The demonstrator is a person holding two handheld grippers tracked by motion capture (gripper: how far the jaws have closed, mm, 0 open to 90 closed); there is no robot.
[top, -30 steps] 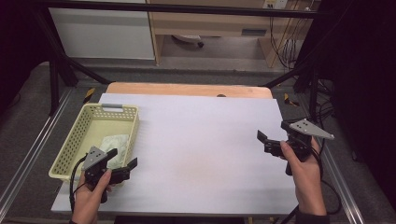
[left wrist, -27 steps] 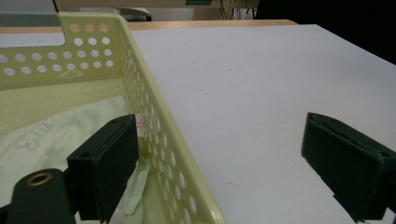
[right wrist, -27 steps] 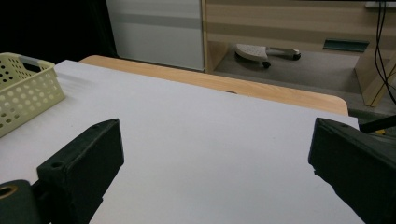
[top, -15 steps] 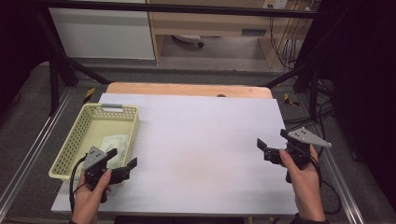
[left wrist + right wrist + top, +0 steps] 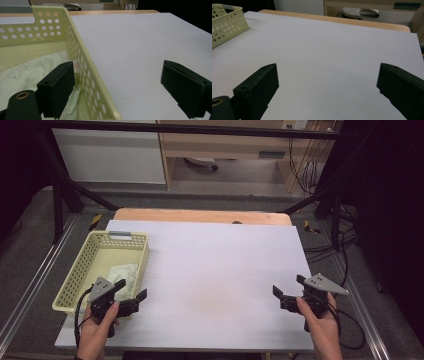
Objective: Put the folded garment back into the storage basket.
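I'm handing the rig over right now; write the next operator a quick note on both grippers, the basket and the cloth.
Left gripper: open, holding nothing, at the near right corner of the yellow basket; in the left gripper view its jaws straddle the basket's right wall.
Right gripper: open, holding nothing, over the white table top near its right front edge.
Pale green cloth: lies inside the basket, toward its near end.
Done: cloth is in the basket.
Left: likely nothing more than pulling both grippers back, but confirm this.
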